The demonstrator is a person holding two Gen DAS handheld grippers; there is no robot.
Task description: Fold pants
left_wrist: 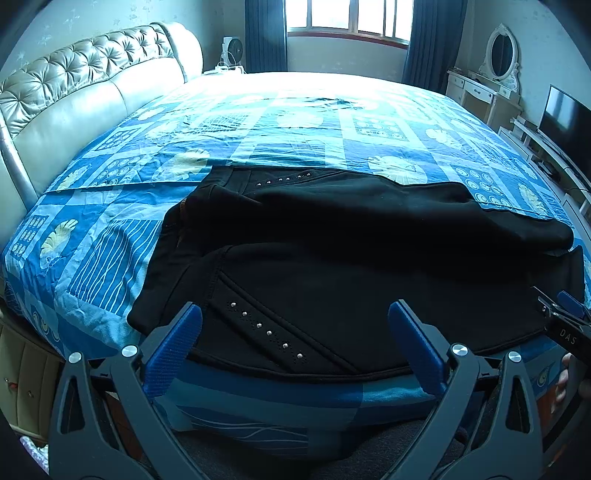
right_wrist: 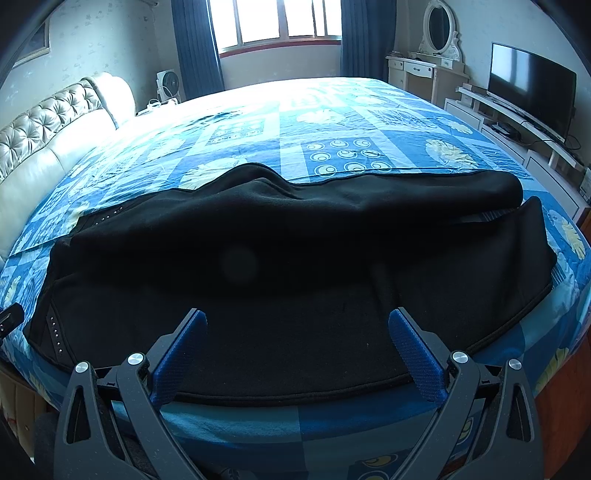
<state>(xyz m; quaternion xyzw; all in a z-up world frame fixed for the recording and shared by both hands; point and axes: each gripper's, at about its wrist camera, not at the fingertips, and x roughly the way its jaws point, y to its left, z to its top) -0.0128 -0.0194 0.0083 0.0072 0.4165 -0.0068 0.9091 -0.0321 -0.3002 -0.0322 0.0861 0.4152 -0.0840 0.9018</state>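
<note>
A large bed (left_wrist: pixel 295 122) fills most of both views, covered by a blue patchwork bedspread (right_wrist: pixel 332 122) printed with leaves, rings and stripes. A pair of black pants (left_wrist: pixel 332 240) lies spread across the near part of the bedspread, in the lower middle of each frame, its near edge running along the bed's front edge. One leg is laid over the other, and rows of small silver studs (left_wrist: pixel 266 332) mark the fabric toward the left.

A tufted cream headboard (left_wrist: pixel 85 85) rises at the upper left. A window (right_wrist: pixel 277 18) with blue curtains (right_wrist: pixel 195 44) sits at the top centre, with a small white fan (right_wrist: pixel 168 85) below it. At the upper right stand a white dressing table with an oval mirror (right_wrist: pixel 439 26) and a flat television (right_wrist: pixel 532 88) on a low white unit.

The left gripper (left_wrist: pixel 295 328) hangs at the bottom of its view, blue pads spread wide above the pants' near edge, holding nothing. The right gripper (right_wrist: pixel 297 332) does the same farther right along that edge, its jaws wide too; it also shows at the left view's right edge.
</note>
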